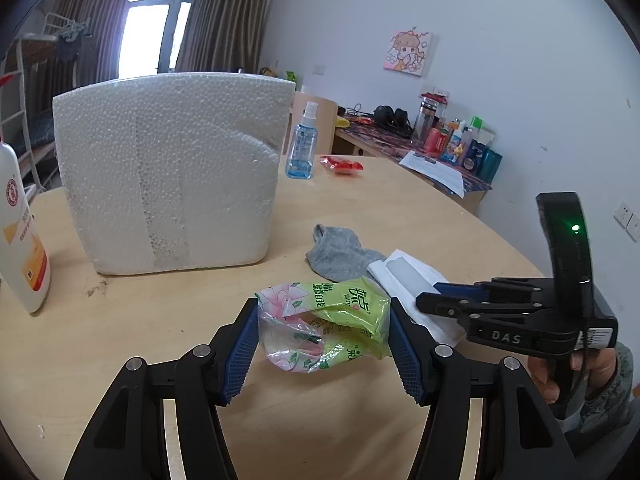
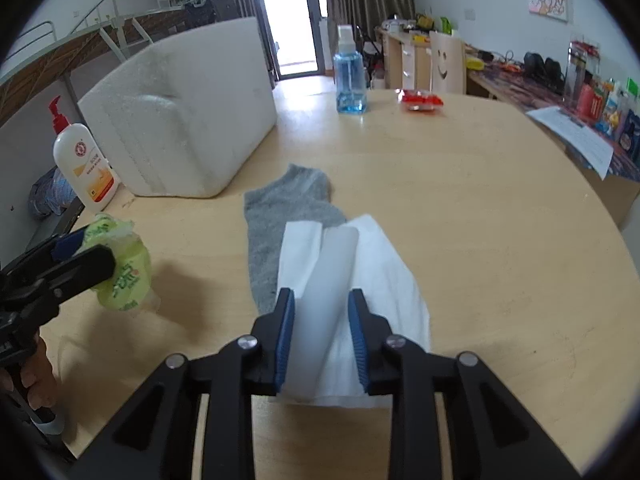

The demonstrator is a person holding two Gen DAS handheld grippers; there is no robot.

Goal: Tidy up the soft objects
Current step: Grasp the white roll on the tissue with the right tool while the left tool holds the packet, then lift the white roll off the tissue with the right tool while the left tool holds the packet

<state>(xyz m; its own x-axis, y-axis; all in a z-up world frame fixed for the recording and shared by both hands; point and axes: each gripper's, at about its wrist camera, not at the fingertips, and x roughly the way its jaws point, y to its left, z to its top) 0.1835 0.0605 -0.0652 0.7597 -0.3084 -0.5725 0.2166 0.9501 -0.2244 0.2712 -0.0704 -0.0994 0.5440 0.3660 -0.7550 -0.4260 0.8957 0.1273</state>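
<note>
Between the left gripper's (image 1: 323,346) blue pads, a crumpled green tissue pack (image 1: 332,322) is getting squeezed just above the wooden table (image 1: 400,208). Right gripper (image 2: 322,336) is pinching folded white tissue (image 2: 360,280) overlapping a grey sock (image 2: 280,208), foam box (image 1: 168,172) sitting behind.

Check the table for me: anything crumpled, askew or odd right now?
The green tissue pack in the left gripper is crumpled, its wrapper torn open. The white tissue in the right gripper lies across the gray sock.
</note>
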